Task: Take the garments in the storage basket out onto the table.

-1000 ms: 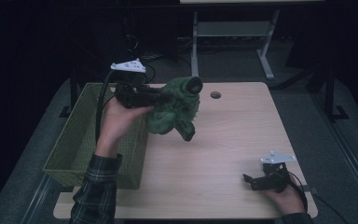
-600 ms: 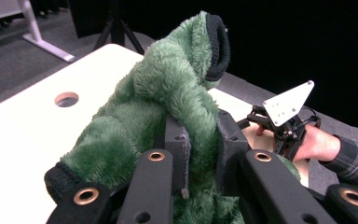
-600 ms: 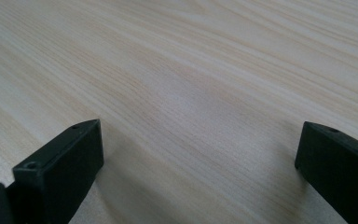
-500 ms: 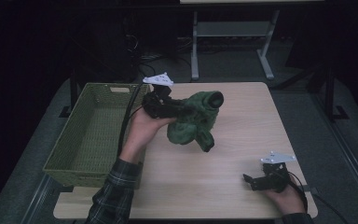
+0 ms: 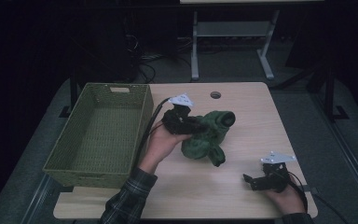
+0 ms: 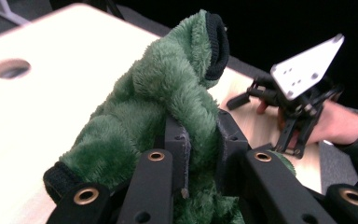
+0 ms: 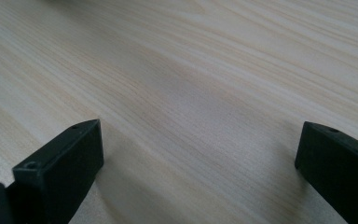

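Plainly clamped by the left tongs (image 5: pixel 192 125): a fold of a green plush garment (image 5: pixel 207 137), pinched tight between the two black jaws in the left gripper view, with fleece bulging up and over both of them. Lay on the pale wooden tabletop (image 5: pixel 242 112) near its middle, that garment, just right of the woven green basket (image 5: pixel 98 135) and apart from it. Showed one black-ribbed cuff (image 6: pixel 216 44) standing high at the top of the bunched fleece in the left gripper view, another black cuff (image 6: pixel 58 179) low at the near left. Reached in from the bottom left of the high view, a forearm in a plaid sleeve (image 5: pixel 128 203), hand wrapped around the left tongs, cable trailing back beside the basket's right wall. Rested well apart, near the front right corner of the tabletop, the right tongs (image 5: pixel 254 182), gaping wide with nothing between the jaws, bare wood grain under them in the right gripper view. Sat past the garment, close to the far edge of the tabletop, a round cable hole (image 5: pixel 215 95).
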Demonstrator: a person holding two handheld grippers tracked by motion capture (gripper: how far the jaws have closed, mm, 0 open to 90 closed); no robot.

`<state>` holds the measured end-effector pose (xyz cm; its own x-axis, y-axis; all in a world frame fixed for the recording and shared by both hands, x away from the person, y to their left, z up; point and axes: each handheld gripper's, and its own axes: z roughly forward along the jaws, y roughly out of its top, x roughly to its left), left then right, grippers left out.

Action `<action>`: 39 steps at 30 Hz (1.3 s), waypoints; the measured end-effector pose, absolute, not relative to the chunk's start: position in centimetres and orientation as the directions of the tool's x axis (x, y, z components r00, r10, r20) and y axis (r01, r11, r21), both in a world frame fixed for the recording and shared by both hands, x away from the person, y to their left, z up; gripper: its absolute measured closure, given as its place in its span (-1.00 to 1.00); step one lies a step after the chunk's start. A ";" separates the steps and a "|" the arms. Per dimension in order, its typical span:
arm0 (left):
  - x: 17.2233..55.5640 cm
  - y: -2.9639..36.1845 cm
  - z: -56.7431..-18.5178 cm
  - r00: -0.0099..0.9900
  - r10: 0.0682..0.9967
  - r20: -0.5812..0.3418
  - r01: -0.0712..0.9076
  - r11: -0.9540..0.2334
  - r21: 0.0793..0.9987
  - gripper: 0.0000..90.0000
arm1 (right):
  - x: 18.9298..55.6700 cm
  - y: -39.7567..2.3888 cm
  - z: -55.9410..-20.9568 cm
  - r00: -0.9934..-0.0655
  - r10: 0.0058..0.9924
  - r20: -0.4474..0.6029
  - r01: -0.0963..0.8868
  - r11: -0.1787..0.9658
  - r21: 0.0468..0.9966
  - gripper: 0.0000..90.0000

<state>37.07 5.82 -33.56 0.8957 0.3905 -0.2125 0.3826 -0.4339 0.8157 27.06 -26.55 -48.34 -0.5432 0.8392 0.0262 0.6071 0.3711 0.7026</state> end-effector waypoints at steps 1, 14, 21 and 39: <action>37.0 5.5 -34.2 0.894 0.391 -0.218 0.389 -0.436 0.812 0.73 | 27.1 -26.6 -48.3 -0.544 0.839 0.025 0.606 0.372 0.703 -0.99; 36.6 3.1 -39.8 0.893 0.363 -0.265 0.429 -0.509 0.746 0.72 | 27.0 -26.6 -48.3 -0.543 0.839 0.027 0.609 0.372 0.700 -0.99; 36.9 2.3 -42.2 0.895 0.363 -0.259 0.432 -0.560 0.707 0.70 | 27.0 -26.6 -48.3 -0.543 0.839 0.026 0.608 0.371 0.701 -0.99; 37.5 1.4 -44.0 0.895 0.351 -0.276 0.438 -0.566 0.699 0.17 | 27.0 -26.6 -48.3 -0.543 0.839 0.026 0.609 0.372 0.701 -0.99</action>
